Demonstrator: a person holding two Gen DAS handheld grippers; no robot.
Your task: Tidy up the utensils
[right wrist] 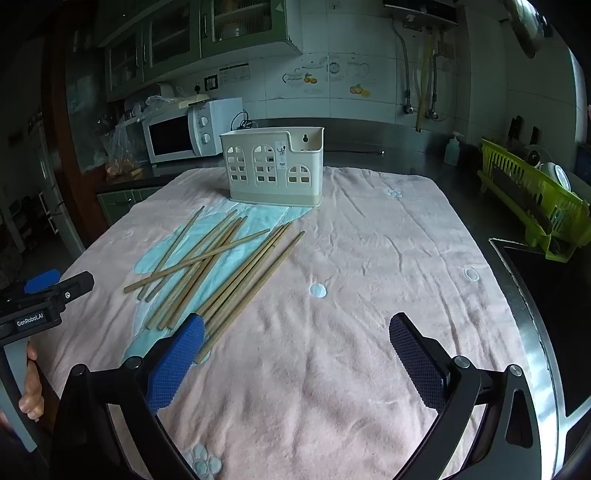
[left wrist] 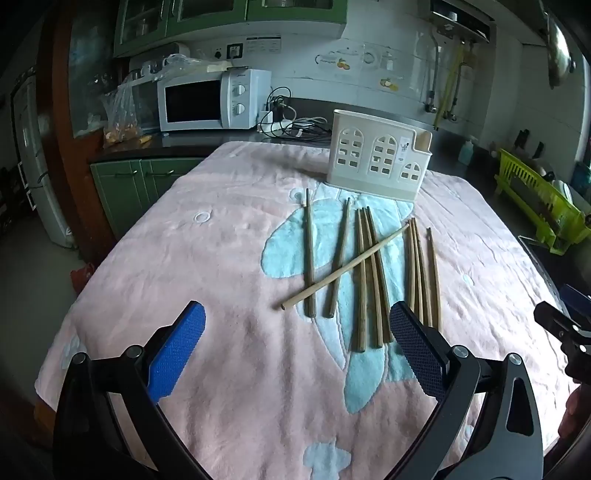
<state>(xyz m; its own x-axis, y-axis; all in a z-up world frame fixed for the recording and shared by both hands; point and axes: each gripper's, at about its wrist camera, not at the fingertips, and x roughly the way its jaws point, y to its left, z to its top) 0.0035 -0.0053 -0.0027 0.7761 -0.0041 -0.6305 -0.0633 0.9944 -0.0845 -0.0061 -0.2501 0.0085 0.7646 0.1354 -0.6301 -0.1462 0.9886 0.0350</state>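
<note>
Left wrist view: chopsticks [left wrist: 369, 273] on towel just beyond empty, spread left tongs [left wrist: 297, 341]; right tongs [right wrist: 297, 341] likewise agape.

A home kitchen. Green cabinets [left wrist: 207, 14] with glass doors hang above a dark countertop [left wrist: 177, 142] holding a white microwave [left wrist: 212, 99]. White tiled walls [right wrist: 369, 55] carry fruit stickers. A green dish rack [right wrist: 532, 199] sits by what may be a sink. A pink towel [right wrist: 351, 277] covers the work surface.
</note>
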